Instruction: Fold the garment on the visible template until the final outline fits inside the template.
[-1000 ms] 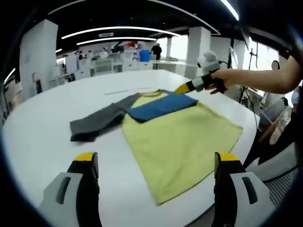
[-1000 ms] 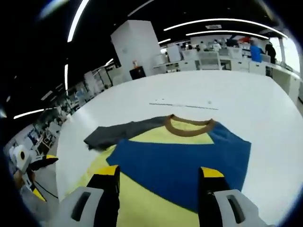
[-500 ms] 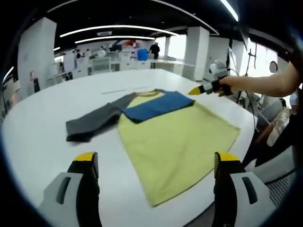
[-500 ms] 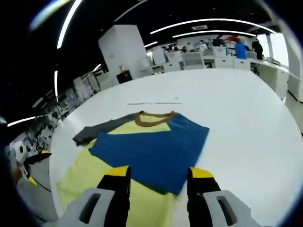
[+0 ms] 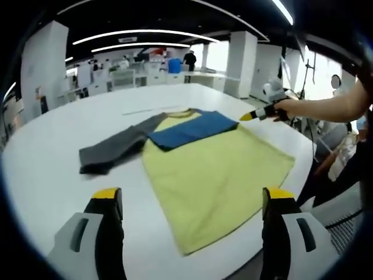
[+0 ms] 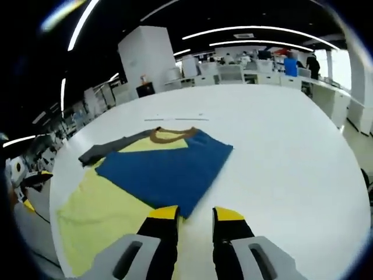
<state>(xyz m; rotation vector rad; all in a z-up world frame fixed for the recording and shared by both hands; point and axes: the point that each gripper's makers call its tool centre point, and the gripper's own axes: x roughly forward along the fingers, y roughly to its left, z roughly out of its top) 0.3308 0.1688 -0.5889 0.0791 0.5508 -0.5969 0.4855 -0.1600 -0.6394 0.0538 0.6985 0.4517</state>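
Both jaws of the left hand-held gripper [image 5: 189,201] gape empty short of the shirt's [image 5: 215,169] hem; right [image 6: 192,214] nearly closed, empty

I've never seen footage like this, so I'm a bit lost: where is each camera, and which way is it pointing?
Left gripper view: rides the left gripper, looking across the white table at the shirt; the person's arm and right gripper enter from the right.
Right gripper view: rides the right gripper, facing the folded blue sleeve from another side.
Shared: the shirt, its grey sleeve, the table.
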